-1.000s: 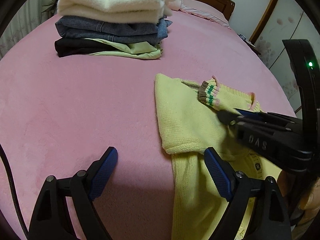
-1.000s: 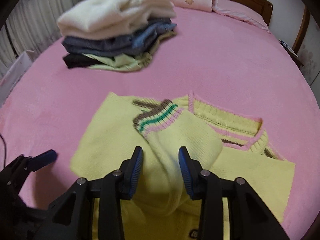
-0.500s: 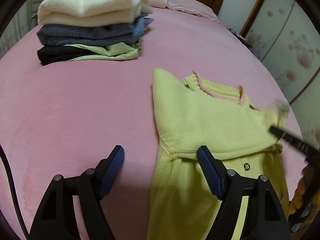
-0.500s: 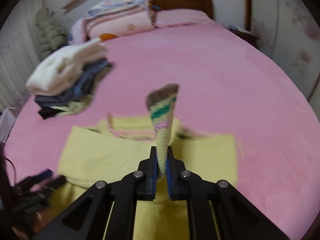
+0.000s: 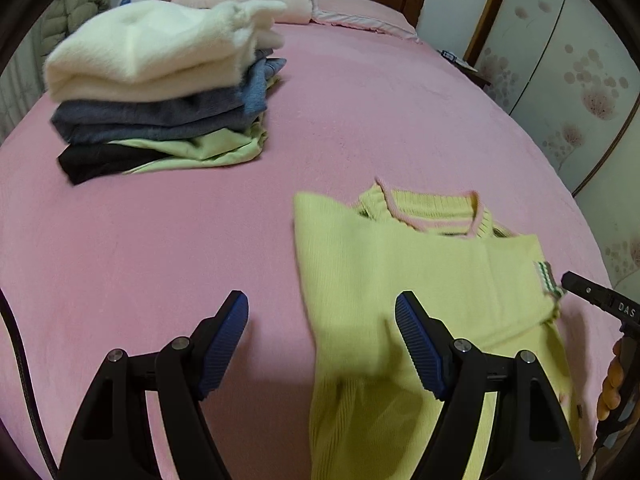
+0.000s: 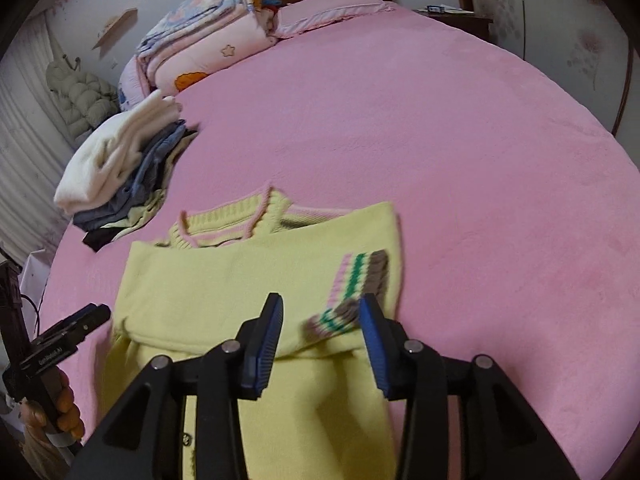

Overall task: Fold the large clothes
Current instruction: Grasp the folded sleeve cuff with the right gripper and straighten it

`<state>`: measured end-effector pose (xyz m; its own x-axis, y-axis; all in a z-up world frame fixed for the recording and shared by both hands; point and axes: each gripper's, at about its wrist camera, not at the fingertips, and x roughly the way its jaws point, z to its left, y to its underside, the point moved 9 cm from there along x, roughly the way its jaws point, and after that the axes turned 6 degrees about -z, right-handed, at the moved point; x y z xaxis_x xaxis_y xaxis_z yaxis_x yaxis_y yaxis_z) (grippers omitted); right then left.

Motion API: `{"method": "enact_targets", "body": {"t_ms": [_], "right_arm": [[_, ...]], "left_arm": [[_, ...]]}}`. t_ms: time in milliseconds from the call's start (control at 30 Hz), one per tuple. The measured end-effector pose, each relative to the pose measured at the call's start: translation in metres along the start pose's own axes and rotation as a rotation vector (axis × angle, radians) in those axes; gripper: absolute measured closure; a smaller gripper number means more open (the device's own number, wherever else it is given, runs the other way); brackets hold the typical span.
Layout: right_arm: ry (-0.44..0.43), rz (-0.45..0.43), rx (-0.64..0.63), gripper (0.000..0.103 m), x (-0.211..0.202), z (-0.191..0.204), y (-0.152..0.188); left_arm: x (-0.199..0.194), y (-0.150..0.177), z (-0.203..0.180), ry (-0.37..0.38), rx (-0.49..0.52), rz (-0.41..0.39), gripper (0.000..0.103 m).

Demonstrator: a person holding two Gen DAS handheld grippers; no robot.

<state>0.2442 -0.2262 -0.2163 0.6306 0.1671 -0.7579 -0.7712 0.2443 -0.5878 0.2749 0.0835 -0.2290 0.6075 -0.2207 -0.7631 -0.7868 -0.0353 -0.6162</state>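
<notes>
Yellow sweater [image 6: 224, 280] lies mid-bed near the foot edge, sleeve with striped cuff [image 6: 356, 280] folded across; right gripper [image 6: 322, 344] opening, nothing pinched; left gripper [image 5: 322, 344] spread empty; body folds remain.

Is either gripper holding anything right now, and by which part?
Nothing held. The right gripper is opening around the sweater's striped cuff; the left gripper is open.

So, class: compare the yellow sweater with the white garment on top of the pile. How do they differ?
The yellow sweater lies alone, half-folded; the white garment is folded, topping a stack. The yellow sweater is ribbed with striped trim; the white garment is fluffy and plain. Both are on the pink bed.
</notes>
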Motion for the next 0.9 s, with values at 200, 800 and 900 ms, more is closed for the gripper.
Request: {"method": "enact_targets", "body": {"t_ms": [200,800,900], "right_arm": [[0.025,0.027,0.011,0.063,0.021,-0.017,-0.006],[0.053,-0.083,-0.102,0.093,0.038,0.0,-0.04],[0.098,0.007,-0.124,0.091,0.064,-0.005,-0.025]], "left_arm": [[0.045,-0.013,-0.006,-0.008,0.014,0.06,0.028],[0.058,-0.021,0.0,0.006,-0.123,-0.031,0.087],[0.068,-0.011,0.009,-0.005,-0.138,0.006,0.079]]}}
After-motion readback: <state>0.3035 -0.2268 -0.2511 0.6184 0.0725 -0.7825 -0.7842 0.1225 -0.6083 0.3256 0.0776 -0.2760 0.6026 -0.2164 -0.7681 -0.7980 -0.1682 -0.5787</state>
